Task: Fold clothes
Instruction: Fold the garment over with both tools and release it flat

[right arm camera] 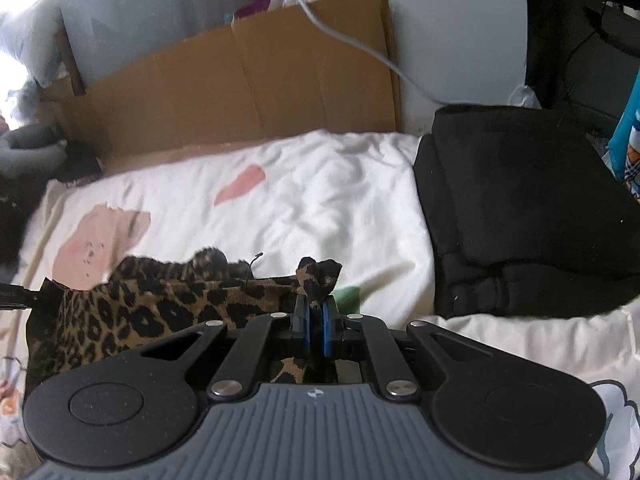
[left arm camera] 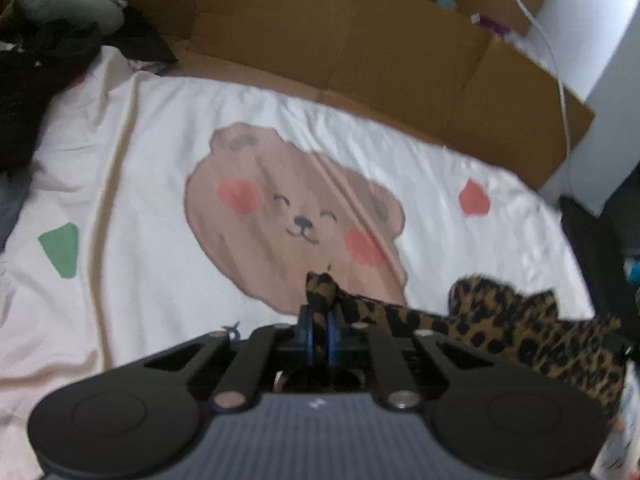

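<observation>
Both grippers pinch the leopard cloth [right arm camera: 152,304]: the left gripper [left arm camera: 320,312] clamps one corner, the right gripper [right arm camera: 316,312] another. The cloth hangs between them over the bear sheet [left arm camera: 160,152].

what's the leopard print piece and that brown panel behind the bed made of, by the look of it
Leopard print garment: soft knit or woven fabric, matte; it drapes and bunches where it is pinched, and a loose thread sticks up. The exact fibre is unclear.
Brown panel: corrugated cardboard, matte, going by its straight fold creases and flap edges.
</observation>
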The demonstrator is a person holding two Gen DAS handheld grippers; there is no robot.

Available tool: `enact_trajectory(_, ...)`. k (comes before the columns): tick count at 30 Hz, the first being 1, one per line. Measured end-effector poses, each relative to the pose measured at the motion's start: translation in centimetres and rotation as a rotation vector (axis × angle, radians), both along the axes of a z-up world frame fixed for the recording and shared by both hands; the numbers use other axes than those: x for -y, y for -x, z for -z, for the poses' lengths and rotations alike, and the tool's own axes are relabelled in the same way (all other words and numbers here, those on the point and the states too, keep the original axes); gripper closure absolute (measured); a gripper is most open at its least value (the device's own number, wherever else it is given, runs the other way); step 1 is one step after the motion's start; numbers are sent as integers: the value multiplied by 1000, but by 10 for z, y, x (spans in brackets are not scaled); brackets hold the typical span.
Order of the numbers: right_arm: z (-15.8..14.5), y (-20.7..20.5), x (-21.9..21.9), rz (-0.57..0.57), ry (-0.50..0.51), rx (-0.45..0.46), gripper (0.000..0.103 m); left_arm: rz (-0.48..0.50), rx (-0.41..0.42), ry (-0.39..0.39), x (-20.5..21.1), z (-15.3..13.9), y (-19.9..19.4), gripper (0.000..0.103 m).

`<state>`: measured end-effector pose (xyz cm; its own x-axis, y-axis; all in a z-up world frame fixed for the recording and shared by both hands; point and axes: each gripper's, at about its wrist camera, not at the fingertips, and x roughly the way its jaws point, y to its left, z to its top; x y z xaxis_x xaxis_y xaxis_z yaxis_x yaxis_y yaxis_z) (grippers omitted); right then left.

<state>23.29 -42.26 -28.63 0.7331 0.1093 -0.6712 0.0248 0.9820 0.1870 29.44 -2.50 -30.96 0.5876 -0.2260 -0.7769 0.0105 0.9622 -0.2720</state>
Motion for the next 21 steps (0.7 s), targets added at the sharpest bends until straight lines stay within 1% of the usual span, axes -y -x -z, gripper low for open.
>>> enact_trajectory(4, -9, 2, 0, 20, -16, 26, 99, -14, 34, 20, 0, -19, -3, 96)
enact_trajectory(7, -16, 3, 1, 39, -23, 40, 98, -17, 42, 30, 1, -27, -8, 96)
enact_trajectory(11, -15, -7, 5, 49, -27, 16, 98, -29, 17, 30, 5, -23, -24, 96)
enact_trajectory(14, -10, -20, 8, 56, -32, -12, 98, -27, 1, 1, 12, -16, -35, 96)
enact_trajectory(18, 1, -39, 13, 62, -37, -67, 98, -29, -41, -20, 18, -3, -48, 96)
enact_trajectory(21, 6, -47, 11, 56, -26, -85, 98, -38, -56, -36, 22, 4, -54, 96)
